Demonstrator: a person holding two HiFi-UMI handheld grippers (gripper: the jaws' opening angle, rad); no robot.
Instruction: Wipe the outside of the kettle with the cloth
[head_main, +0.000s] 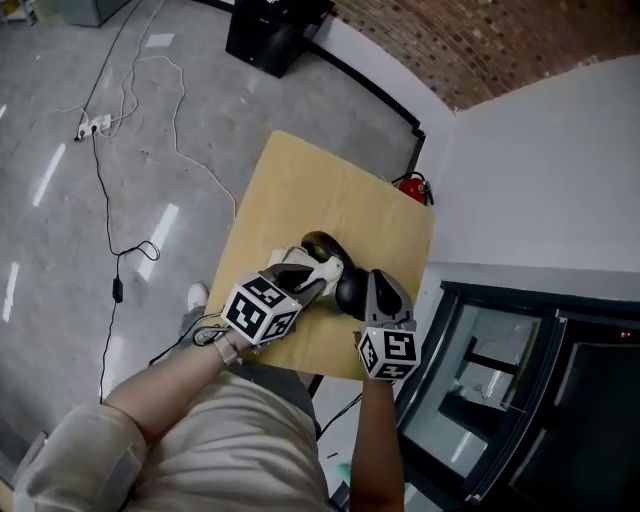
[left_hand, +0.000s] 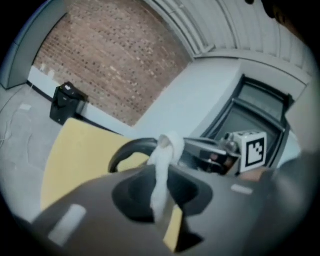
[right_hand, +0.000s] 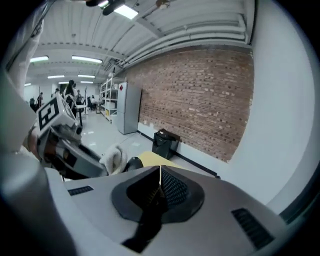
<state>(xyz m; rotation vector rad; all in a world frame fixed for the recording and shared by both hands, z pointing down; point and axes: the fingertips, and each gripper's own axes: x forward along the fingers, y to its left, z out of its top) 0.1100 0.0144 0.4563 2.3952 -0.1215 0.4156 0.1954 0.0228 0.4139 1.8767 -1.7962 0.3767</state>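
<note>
A black kettle (head_main: 349, 292) stands near the front edge of a small wooden table (head_main: 300, 190). My left gripper (head_main: 325, 272) is shut on a white cloth (head_main: 318, 268) and holds it against the kettle's upper left side. In the left gripper view the cloth (left_hand: 162, 170) sticks up out of the closed jaws (left_hand: 157, 212), with the kettle's curved black handle (left_hand: 125, 150) just behind it. My right gripper (head_main: 377, 280) sits right beside the kettle's right side, shut. In the right gripper view its jaws (right_hand: 160, 186) meet with nothing between them, and the kettle (right_hand: 134, 163) and cloth (right_hand: 113, 158) lie to their left.
A red fire extinguisher (head_main: 415, 186) stands by the table's far right corner, at a white wall. A dark glass-fronted cabinet (head_main: 520, 380) fills the right. Cables and a power strip (head_main: 95, 125) lie on the grey floor at left. A black box (head_main: 275, 35) stands by the brick wall.
</note>
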